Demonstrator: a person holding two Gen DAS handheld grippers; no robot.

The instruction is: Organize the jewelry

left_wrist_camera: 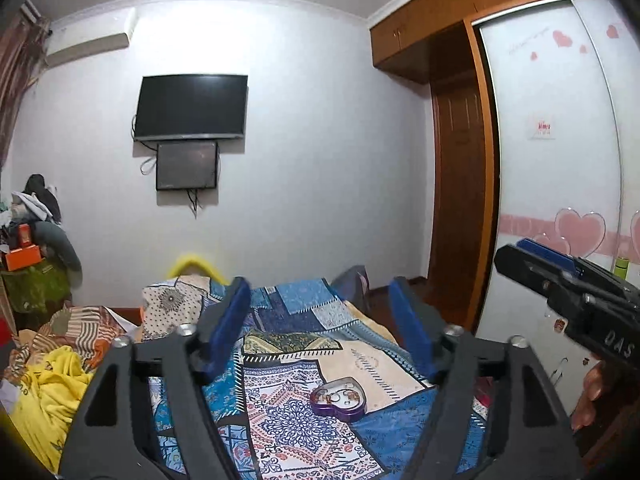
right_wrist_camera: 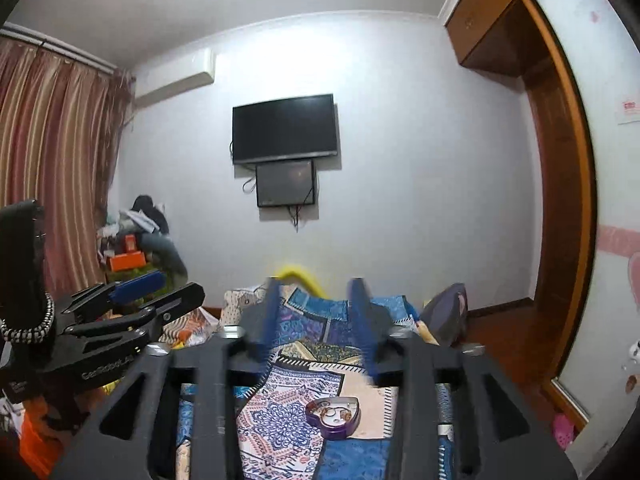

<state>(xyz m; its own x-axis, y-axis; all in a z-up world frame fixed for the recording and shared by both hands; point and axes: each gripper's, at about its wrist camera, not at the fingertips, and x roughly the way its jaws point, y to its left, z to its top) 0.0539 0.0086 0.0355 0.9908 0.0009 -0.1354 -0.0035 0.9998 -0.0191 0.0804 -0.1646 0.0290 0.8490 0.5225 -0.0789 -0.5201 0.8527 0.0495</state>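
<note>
- The heart box (left_wrist_camera: 339,397) lies on the bed (left_wrist_camera: 280,432), on a blanket with blue and pink patterns. It is purple and has the shape of a heart. There is no lid on it.
- Small gold rings and other little jewelry pieces (left_wrist_camera: 340,393) lie inside the box.
- The box looks small and light. Its sides look hard and shiny, so I think it may slip out of a loose pinch.
- The blanket under it is soft, so the box may tip if it is pushed down.
- The little pieces look thin and easy to bend or drop. Pinching one gently at its edge seems best.
- For the box, the two side walls look like the best places to hold.
- The box lies flat with its open side up. Seen from the left tongs, its pointed end faces toward the near right, and its two round bumps face the far wall.
- The left tongs (left_wrist_camera: 324,330) are spread wide, with nothing between them.
- The right tongs (right_wrist_camera: 318,326) are part way apart, and they hold nothing.
- Both tongs hang in the air above the bed, well apart from the box.
</note>
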